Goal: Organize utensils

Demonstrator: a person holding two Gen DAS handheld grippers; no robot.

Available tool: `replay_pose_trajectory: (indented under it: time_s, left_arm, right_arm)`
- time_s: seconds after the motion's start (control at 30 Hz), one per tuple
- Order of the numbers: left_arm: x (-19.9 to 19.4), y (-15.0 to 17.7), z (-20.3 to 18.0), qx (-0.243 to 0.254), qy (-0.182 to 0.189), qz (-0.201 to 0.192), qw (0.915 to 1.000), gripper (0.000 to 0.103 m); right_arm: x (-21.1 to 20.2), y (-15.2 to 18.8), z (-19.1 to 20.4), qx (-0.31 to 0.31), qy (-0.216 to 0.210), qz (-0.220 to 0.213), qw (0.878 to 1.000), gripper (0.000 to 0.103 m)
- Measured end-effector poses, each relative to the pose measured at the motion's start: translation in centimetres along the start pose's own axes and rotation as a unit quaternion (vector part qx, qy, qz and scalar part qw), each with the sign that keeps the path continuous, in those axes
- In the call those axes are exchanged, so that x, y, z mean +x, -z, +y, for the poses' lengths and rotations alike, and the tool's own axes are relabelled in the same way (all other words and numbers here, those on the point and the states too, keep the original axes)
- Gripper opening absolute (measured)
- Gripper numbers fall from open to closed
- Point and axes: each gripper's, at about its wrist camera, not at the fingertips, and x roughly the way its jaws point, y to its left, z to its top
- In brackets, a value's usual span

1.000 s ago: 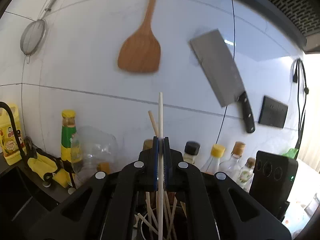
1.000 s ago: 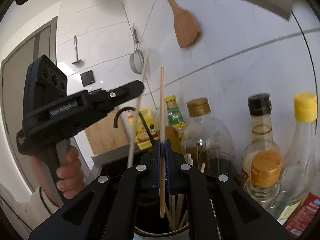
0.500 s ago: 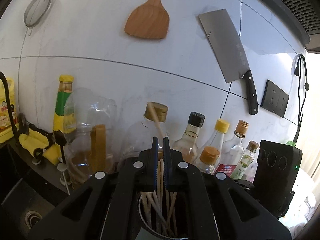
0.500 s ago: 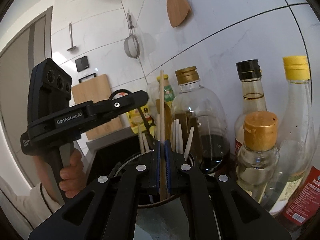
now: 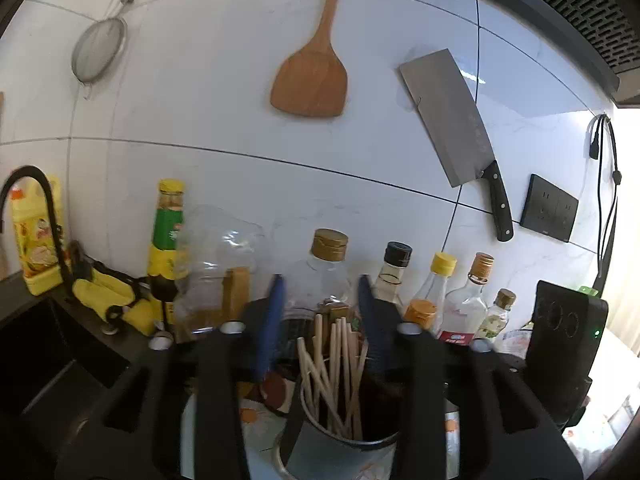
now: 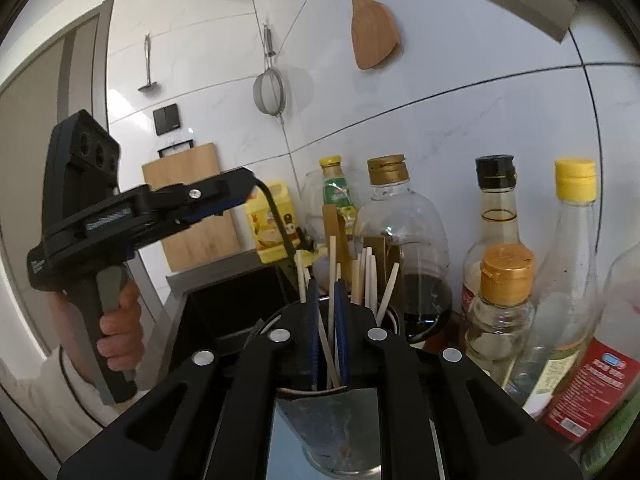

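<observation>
A metal utensil cup (image 5: 320,446) stands on the counter with several pale wooden chopsticks (image 5: 334,364) upright in it. My left gripper (image 5: 320,304) is open and empty, its jaws spread wide just above the cup. In the right wrist view the cup (image 6: 332,428) sits right under my right gripper (image 6: 326,320), whose jaws are parted a little around one chopstick (image 6: 331,280) that stands in the cup with the others. The left gripper (image 6: 224,200) also shows at the left of the right wrist view, held by a hand.
Sauce and oil bottles (image 5: 330,272) line the wall behind the cup, also at the right in the right wrist view (image 6: 508,312). A wooden spatula (image 5: 310,80), a cleaver (image 5: 456,120) and a strainer (image 5: 98,54) hang on the tiles. A black sink (image 5: 36,364) and tap lie left.
Both grippers lowered their chopsticks into the cup. The left gripper then opened wide and let its chopstick go. The right gripper's jaws have parted slightly.
</observation>
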Motion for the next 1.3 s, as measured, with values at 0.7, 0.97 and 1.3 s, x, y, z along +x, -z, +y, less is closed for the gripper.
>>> replay_pose_trajectory:
  time_s: [0.7,0.97,1.3]
  left_arm:
    - [-5.6,4.9,0.1,-0.009,-0.047,0.082,0.9954,0.097]
    - [-8.6,8.5,-0.6,-0.015,-0.047,0.089,0.9948,0.097]
    - [-13.5,12.0,-1.8,0.000,-0.107,0.116,0.9875,0.097]
  right_arm:
    - [-7.7,1.0,3.6,0.013,0.119,-0.026,0.992,0.095]
    - [-9.7,4.6,5.9,0.003,0.162,0.018,0.987,0.095]
    - [-12.9,8.5,9.3,-0.007,0.191,0.049,0.980,0.095]
